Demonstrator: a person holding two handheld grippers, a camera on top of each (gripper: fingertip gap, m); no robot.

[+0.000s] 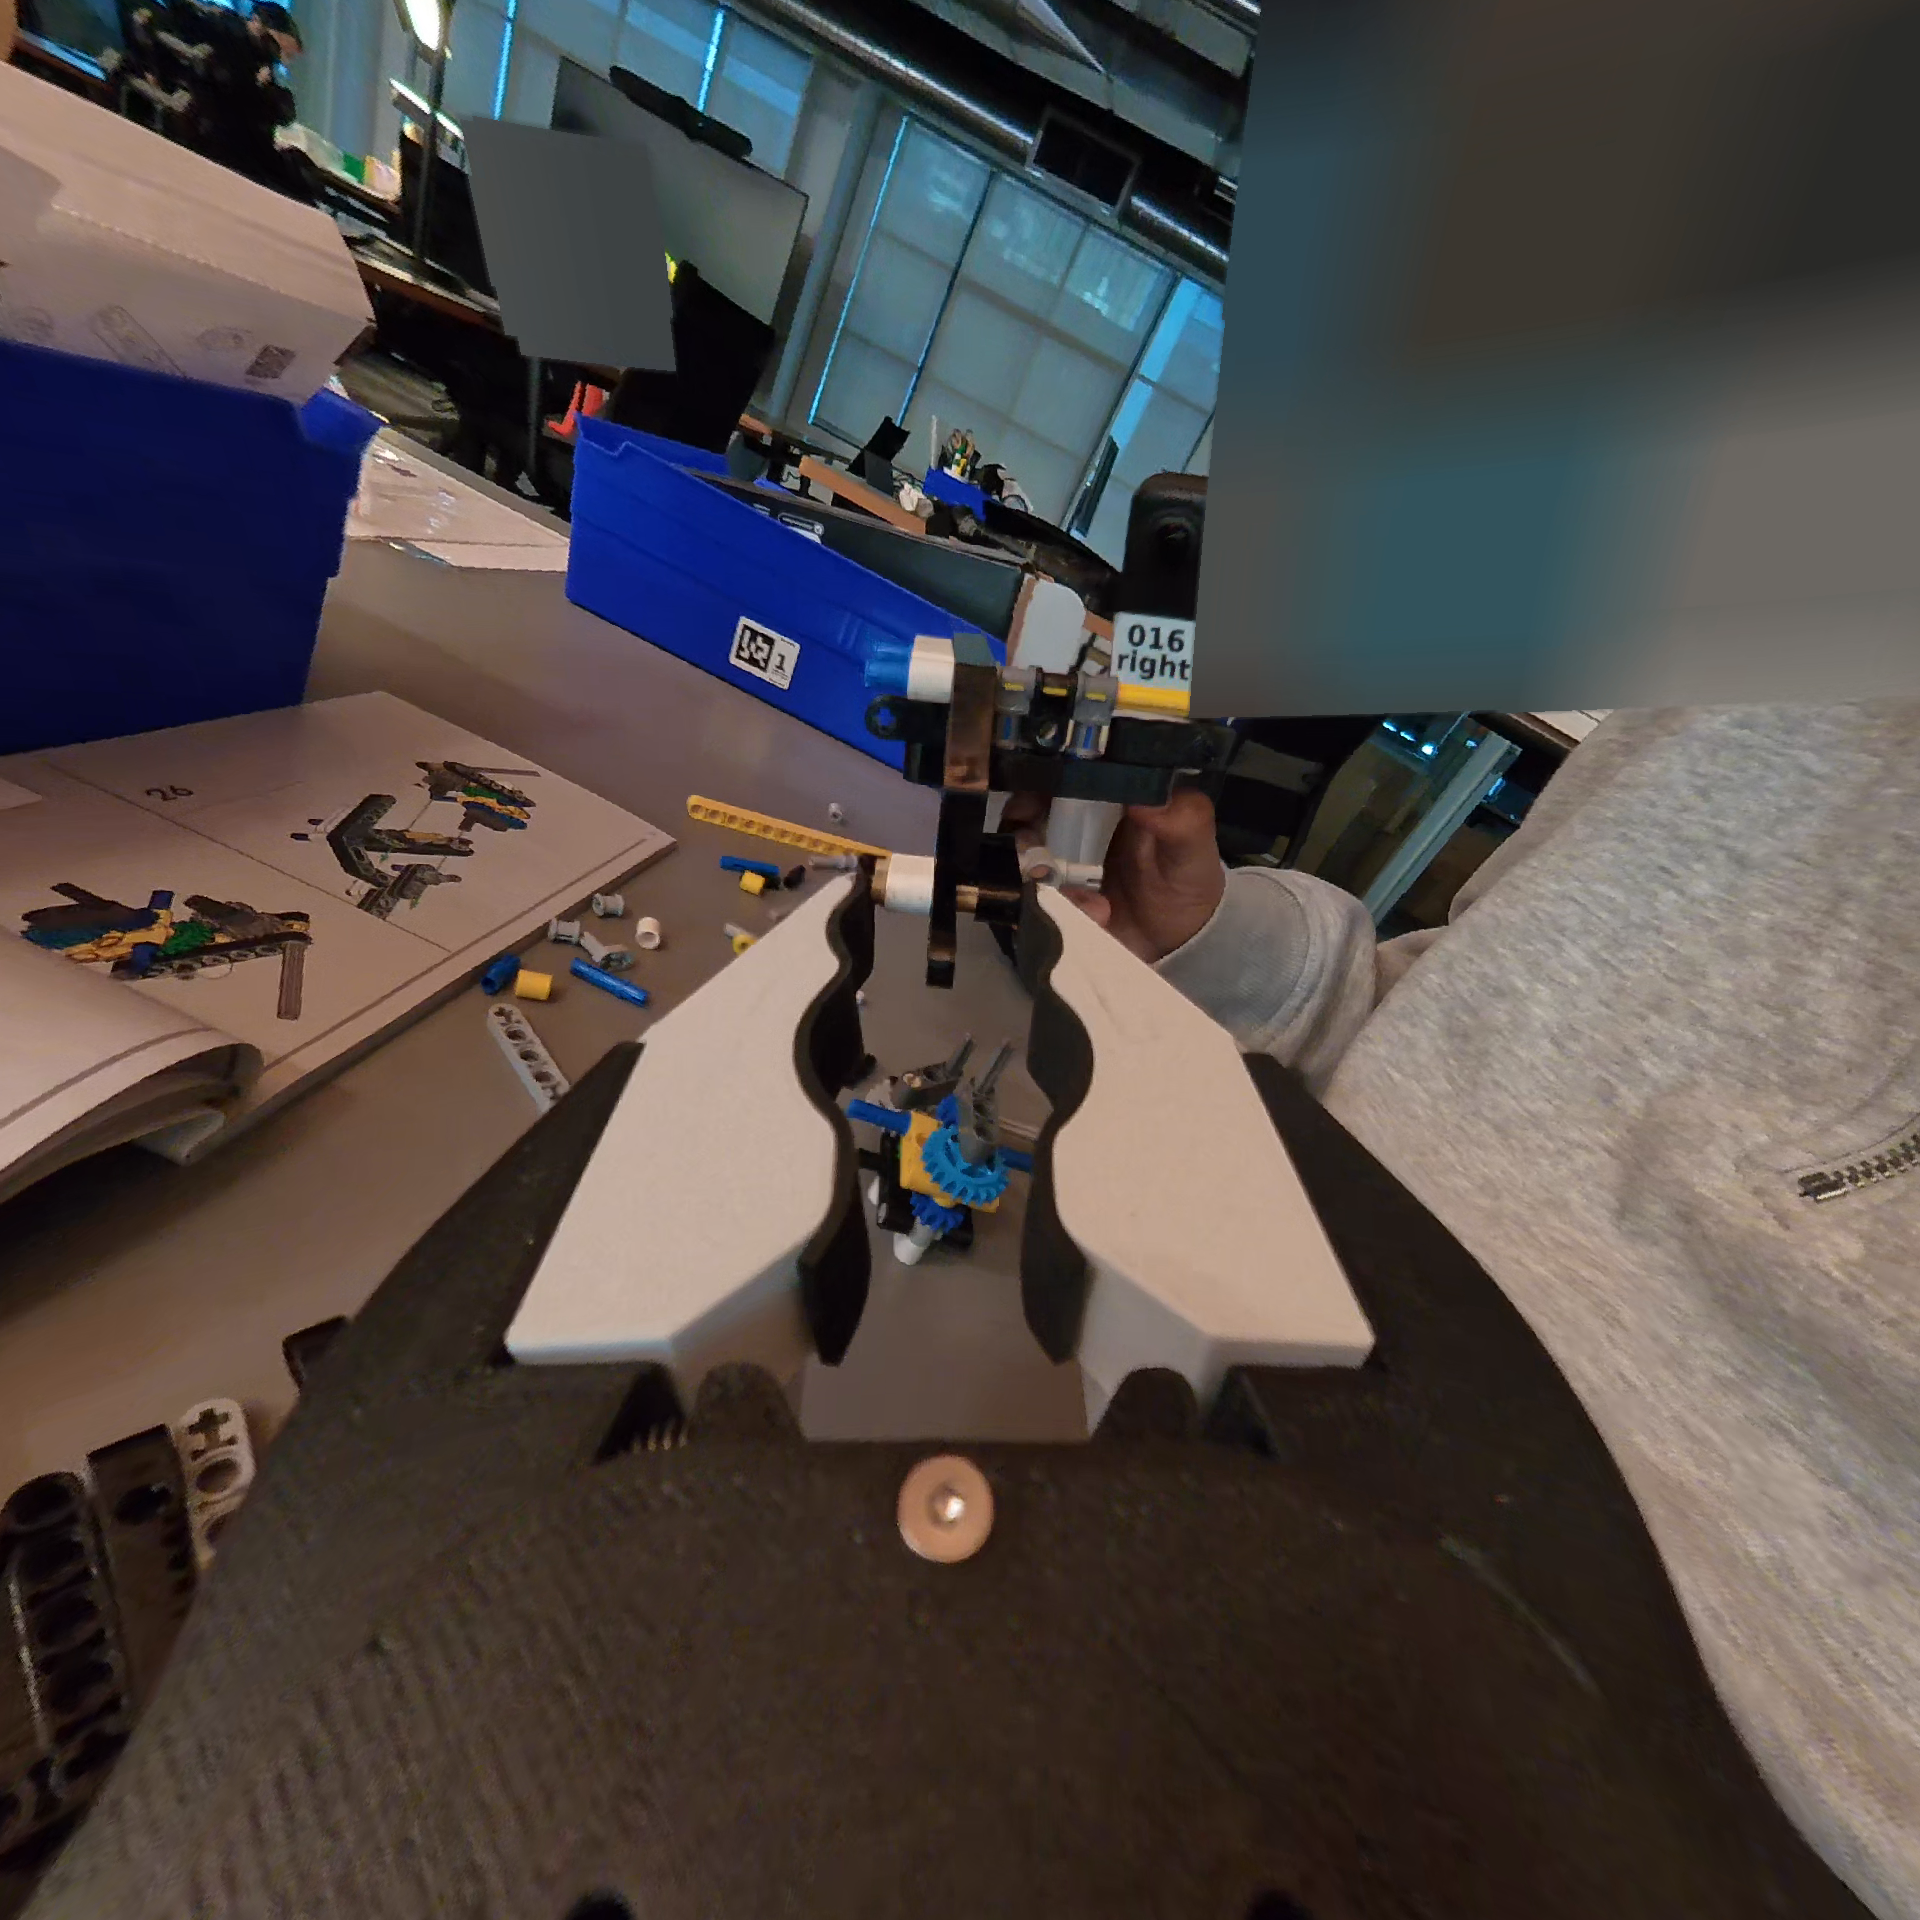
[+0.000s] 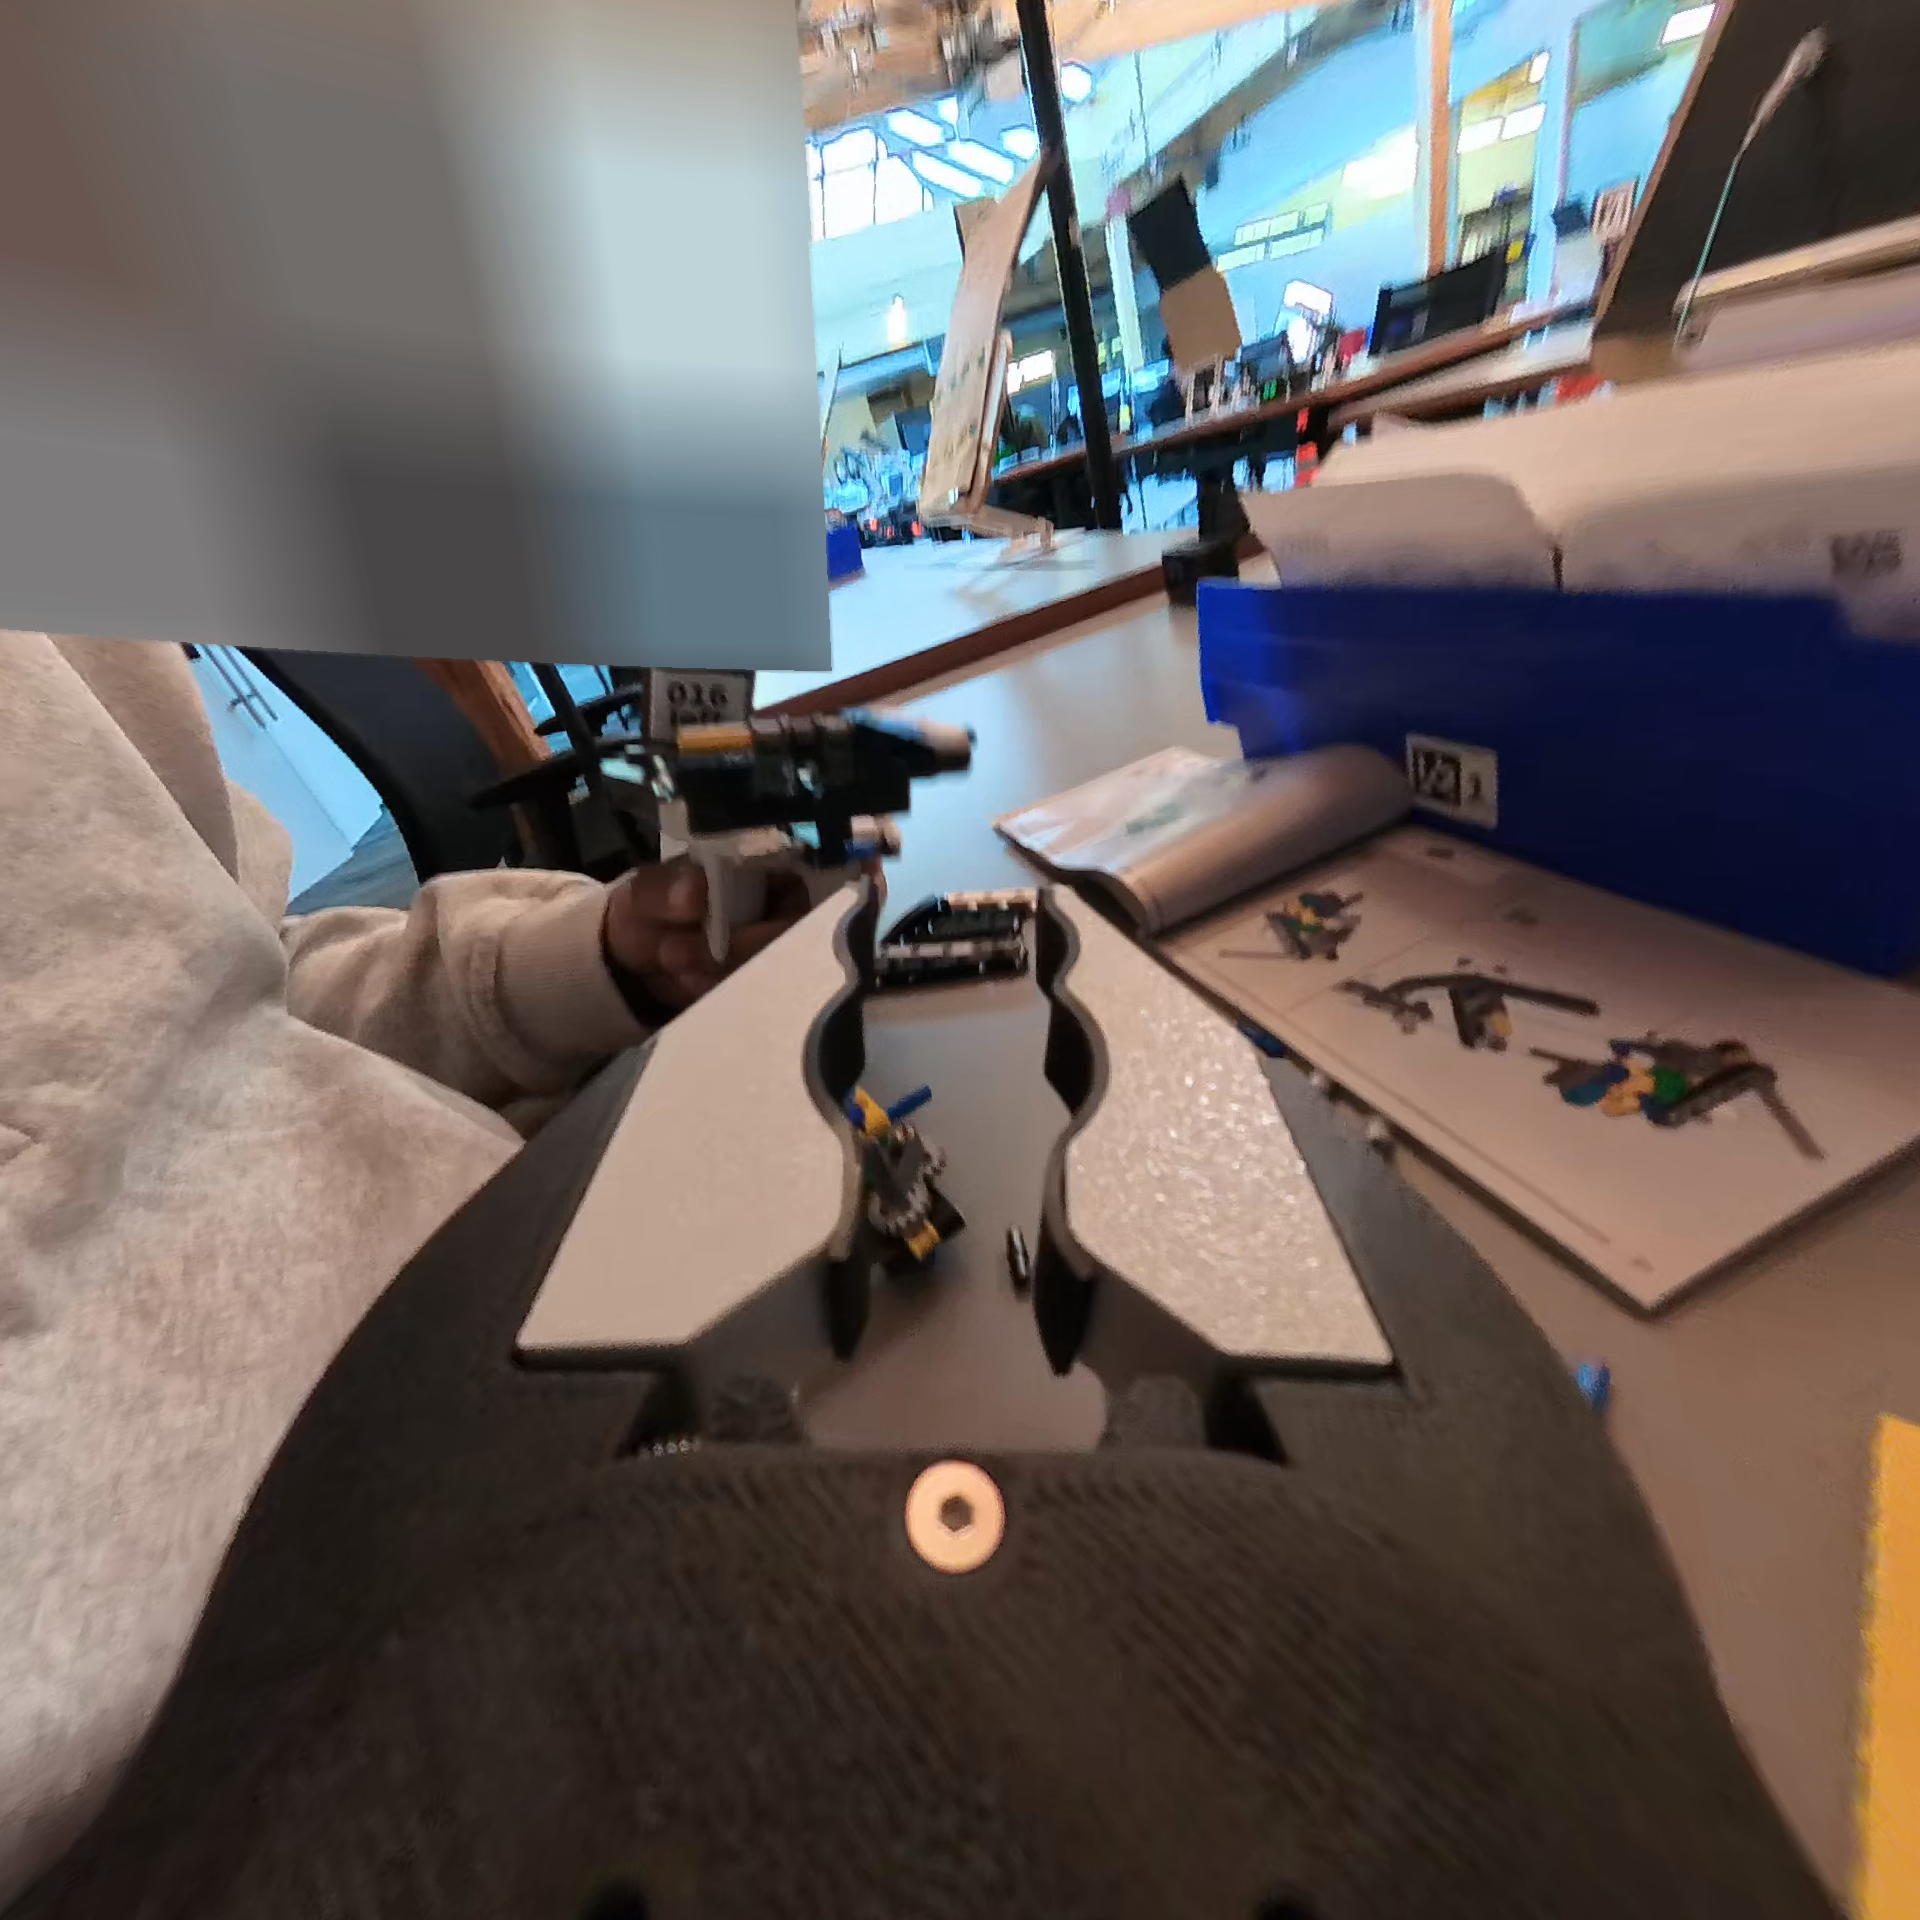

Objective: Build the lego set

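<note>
My left gripper (image 1: 951,888) is shut at its tips on a black lego frame assembly (image 1: 966,769) with white bushes, grey connectors and a yellow axle, held up in the air. The same assembly shows in the right wrist view (image 2: 800,774), just left of my right gripper (image 2: 956,904), which is open and empty. A small sub-assembly with a blue gear (image 1: 940,1153) lies on the grey table below both grippers and also shows in the right wrist view (image 2: 899,1174). A small black pin (image 2: 1018,1252) lies beside it.
An open instruction booklet (image 1: 312,883) (image 2: 1507,1039) lies on the table. Loose small parts (image 1: 603,956) and a yellow beam (image 1: 769,826) lie near it. Black beams (image 1: 73,1558) (image 2: 956,935) lie at the side. Blue bins (image 1: 748,613) (image 2: 1558,748) stand behind. A person's grey sleeve (image 2: 468,935) is close.
</note>
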